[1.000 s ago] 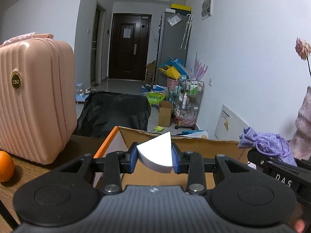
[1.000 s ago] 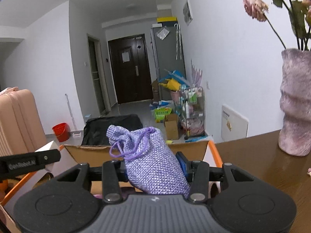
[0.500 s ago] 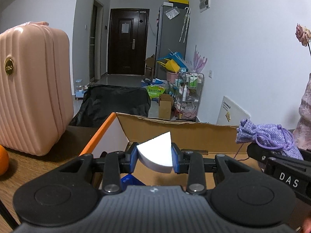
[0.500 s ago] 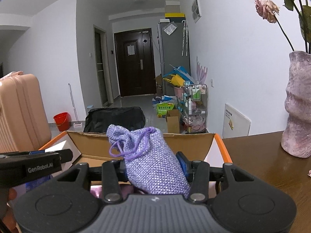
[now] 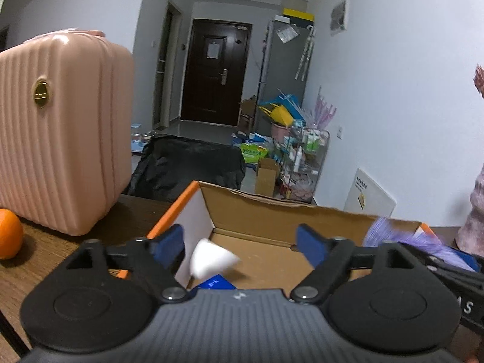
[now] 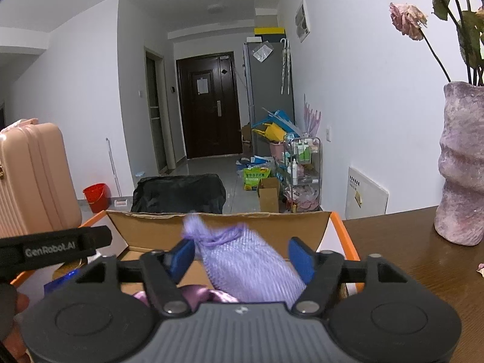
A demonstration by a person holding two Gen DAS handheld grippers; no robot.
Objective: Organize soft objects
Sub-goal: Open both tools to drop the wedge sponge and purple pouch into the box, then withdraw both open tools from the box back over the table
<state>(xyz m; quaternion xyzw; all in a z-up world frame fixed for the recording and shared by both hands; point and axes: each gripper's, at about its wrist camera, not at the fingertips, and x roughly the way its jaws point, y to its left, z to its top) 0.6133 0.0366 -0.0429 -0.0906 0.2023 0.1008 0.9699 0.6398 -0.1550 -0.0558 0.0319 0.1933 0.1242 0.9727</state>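
An open cardboard box with orange edges sits on the wooden table; it also shows in the right wrist view. My left gripper is open over the box, and a white foam wedge is blurred, falling free between its fingers. My right gripper is open too, and the purple drawstring pouch is blurred, dropping between its blue pads into the box. A blue item and a purple cloth lie inside the box.
A pink ribbed suitcase stands on the table left of the box, with an orange beside it. A mauve vase with dried roses stands to the right. Behind the table are a black bag and hallway clutter.
Both grippers have opened. The white foam wedge and the purple pouch have left the pads and are dropping into the box. Both grippers moved forward over the box.
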